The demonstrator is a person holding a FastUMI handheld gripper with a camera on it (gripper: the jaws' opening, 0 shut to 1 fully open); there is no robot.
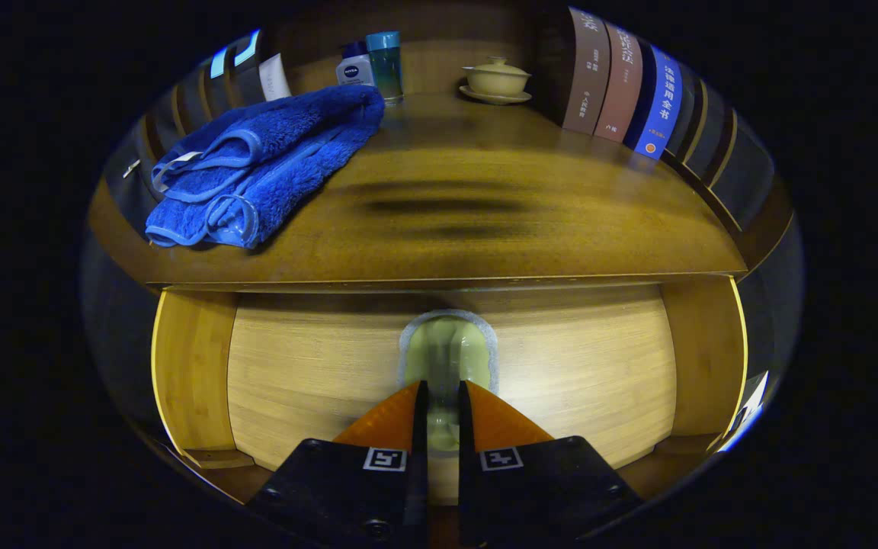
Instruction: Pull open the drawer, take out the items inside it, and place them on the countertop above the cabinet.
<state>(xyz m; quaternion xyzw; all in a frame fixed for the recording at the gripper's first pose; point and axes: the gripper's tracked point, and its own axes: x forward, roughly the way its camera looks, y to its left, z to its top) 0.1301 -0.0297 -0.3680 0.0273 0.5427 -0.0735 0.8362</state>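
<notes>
Nearest to us, our tool point(439, 396) has its two fingers drawn close together around the pale handle point(448, 354) at the middle of the drawer point(317, 374) front; the handle sits blurred between them, and they look clenched on it, though we cannot be sure both press firmly. The drawer reads as closed or barely started, tucked under the tabletop's front edge, and whatever lies inside it is hidden. We judge the step in hand to be the pull itself, and we would draw straight back along the drawer's run, level and steady, keeping the grip squeezed so the handle does not slip out sideways. Above the drawer, the wooden tabletop point(485, 221) has a broad bare middle, which looks a good spot for the items later. On its left lies a folded blue towel point(256, 171). Further back stand two small bottles point(370, 65) and a lidded cup on a saucer point(496, 80), with a row of books point(622, 88) upright at the right rear.
</notes>
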